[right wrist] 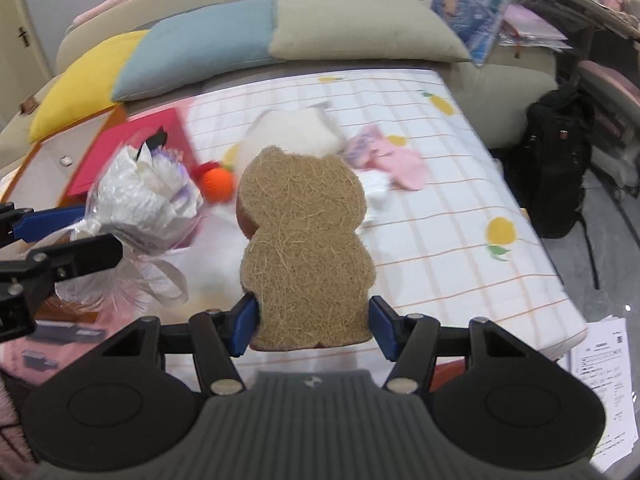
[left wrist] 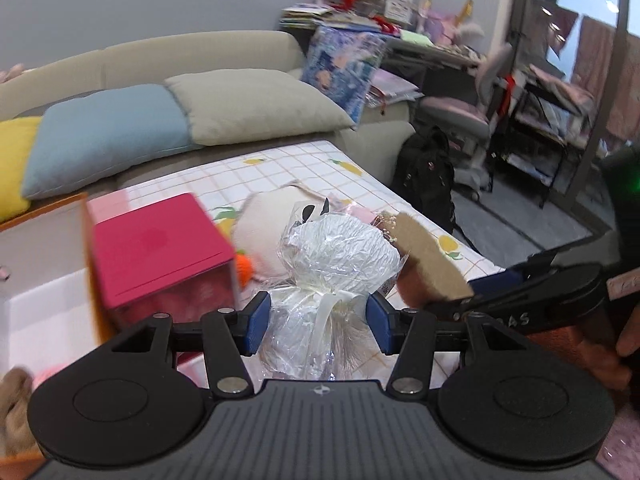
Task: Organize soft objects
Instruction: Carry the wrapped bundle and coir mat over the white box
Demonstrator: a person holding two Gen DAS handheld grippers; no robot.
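Observation:
My left gripper [left wrist: 318, 322] is shut on the tied neck of a clear crinkly cellophane bundle [left wrist: 340, 252], held above the bed. The bundle also shows in the right wrist view [right wrist: 144, 196]. My right gripper [right wrist: 312, 326] is shut on a flat brown bear-shaped fibre pad [right wrist: 306, 248], held upright; the pad shows in the left wrist view [left wrist: 430, 258] at the right. On the checked bedsheet [right wrist: 440, 216] lie a white plush [right wrist: 296, 128] with an orange ball [right wrist: 216, 186] and a pink cloth item [right wrist: 400, 164].
A magenta box [left wrist: 160, 252] and an open white-and-orange box [left wrist: 40, 280] stand at the left of the bed. Yellow, blue and beige pillows [left wrist: 256, 104] line the headboard. A black backpack [right wrist: 560, 164] and papers [right wrist: 600, 380] lie on the floor at the right.

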